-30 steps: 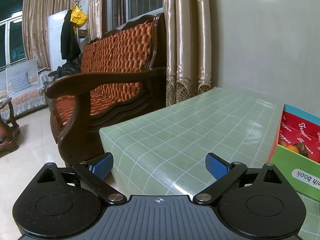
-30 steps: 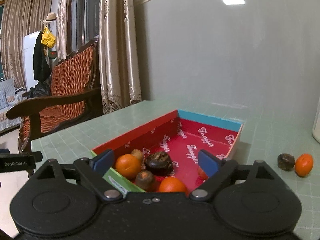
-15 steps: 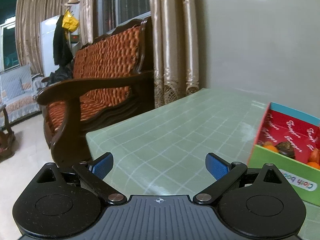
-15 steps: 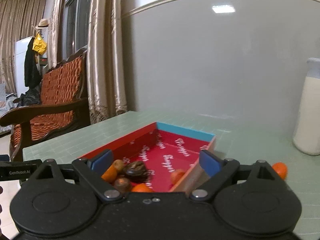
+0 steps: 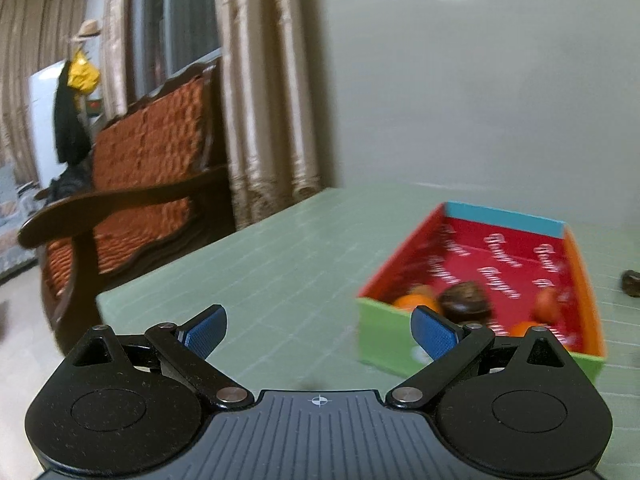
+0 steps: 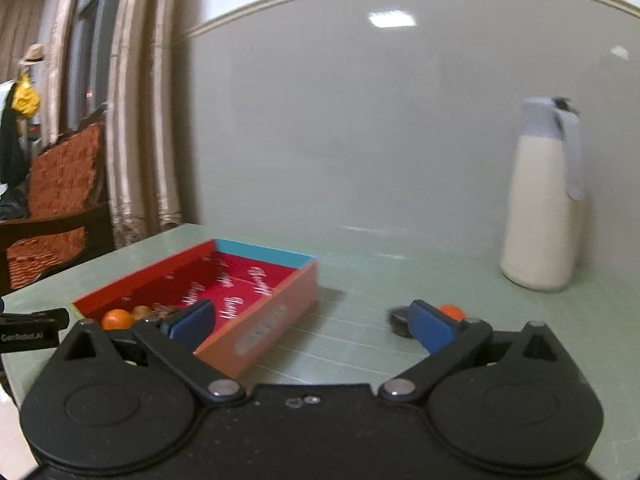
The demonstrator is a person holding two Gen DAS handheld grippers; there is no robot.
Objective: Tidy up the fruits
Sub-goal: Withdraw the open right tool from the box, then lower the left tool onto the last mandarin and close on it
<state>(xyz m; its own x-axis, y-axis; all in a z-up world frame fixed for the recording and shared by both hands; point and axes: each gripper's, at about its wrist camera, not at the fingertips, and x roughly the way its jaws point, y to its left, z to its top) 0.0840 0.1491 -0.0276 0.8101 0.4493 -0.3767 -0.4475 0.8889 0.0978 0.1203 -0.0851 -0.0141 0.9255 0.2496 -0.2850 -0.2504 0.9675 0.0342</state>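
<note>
Right tool (image 6: 316, 322) gapes empty, loose orange fruit (image 6: 452, 312) beyond its right finger.

**Left gripper open over the table, box to its right**

The left gripper (image 5: 318, 330) hangs with blue pads spread, nothing between them. Ahead and right of it, a box (image 5: 384, 336) sits on the green table (image 5: 280, 264), holding oranges (image 5: 416, 302) and a dark fruit (image 5: 464, 300). Another dark fruit (image 5: 631, 283) lies right of the box. A wooden chair (image 5: 140, 184) stands left of the table.
</note>
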